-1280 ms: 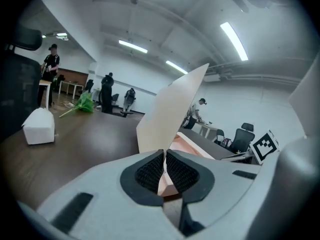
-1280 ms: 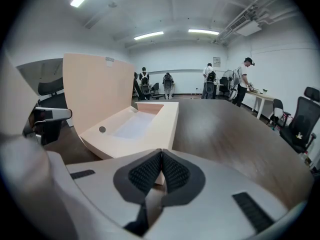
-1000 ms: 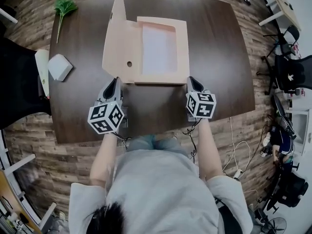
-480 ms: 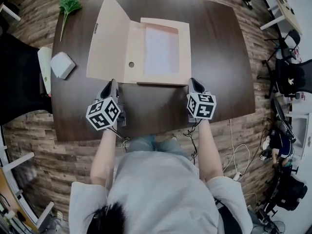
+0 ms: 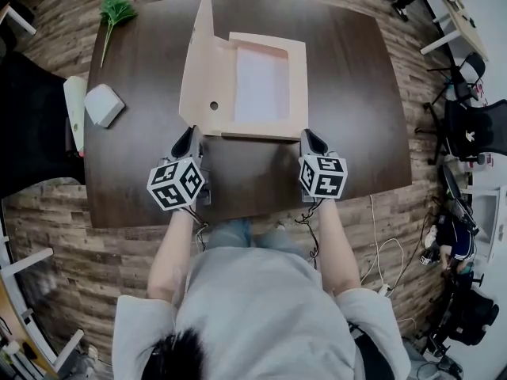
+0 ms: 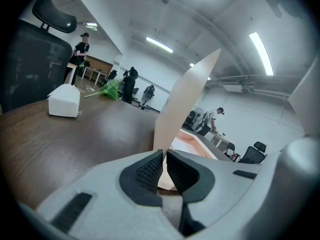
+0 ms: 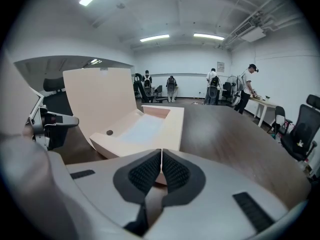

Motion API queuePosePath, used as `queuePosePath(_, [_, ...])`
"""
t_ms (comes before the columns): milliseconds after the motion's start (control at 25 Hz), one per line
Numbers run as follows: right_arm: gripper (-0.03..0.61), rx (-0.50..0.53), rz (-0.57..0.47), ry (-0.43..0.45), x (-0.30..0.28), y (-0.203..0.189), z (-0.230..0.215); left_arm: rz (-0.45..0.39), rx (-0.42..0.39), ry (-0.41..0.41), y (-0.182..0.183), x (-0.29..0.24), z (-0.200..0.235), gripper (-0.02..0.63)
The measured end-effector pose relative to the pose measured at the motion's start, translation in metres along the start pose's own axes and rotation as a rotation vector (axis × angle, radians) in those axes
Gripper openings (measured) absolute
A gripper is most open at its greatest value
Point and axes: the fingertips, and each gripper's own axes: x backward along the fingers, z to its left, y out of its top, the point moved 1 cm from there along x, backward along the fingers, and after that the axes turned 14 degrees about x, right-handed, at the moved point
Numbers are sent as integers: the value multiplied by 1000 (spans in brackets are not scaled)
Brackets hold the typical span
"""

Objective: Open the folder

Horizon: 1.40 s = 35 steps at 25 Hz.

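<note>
A beige box folder (image 5: 297, 85) lies on the dark wooden table (image 5: 356, 133) with white paper inside. Its lid (image 5: 198, 62) stands nearly upright along the left side. My left gripper (image 5: 192, 133) is at the folder's near left corner. In the left gripper view, the left gripper (image 6: 165, 159) has its pads closed on the lid's (image 6: 187, 99) near edge. My right gripper (image 5: 309, 135) is shut at the near right corner, nothing between its pads. The right gripper view shows that gripper (image 7: 161, 156) just before the folder tray (image 7: 172, 126) and the raised lid (image 7: 100, 99).
A white box (image 5: 103, 105) and a white strip sit near the table's left edge, and a green plant sprig (image 5: 115, 10) lies at the far left corner. Office chairs (image 5: 475, 129) and desks stand to the right, with people at the far end of the room.
The lid stood upright, dropped open to the left half a second ago, and now stands upright again. My left gripper shifted slightly right. The right gripper stayed put.
</note>
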Motion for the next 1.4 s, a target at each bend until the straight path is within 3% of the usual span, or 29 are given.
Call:
queuePosePath(200, [14,-10,-49,12,18,7,4,-2,-25,-38,-4,-1,-17,23])
queuePosePath(680, [14,-37,-177,33,70,29,-15,8,-173,-93,-22,2,-57,75])
queuePosePath(800, [14,-34,-208,50,83,34,-19,-20,-200,-87,-24,13,-68,75])
queuePosePath(960, [14,-26,-258,85,98,39,-18,-85,-237,-56,-22,33,-78,9])
queuePosePath(1400, [13,7,-368,163,149,45,-18,-203,-377,-21,-26,96,-134,9])
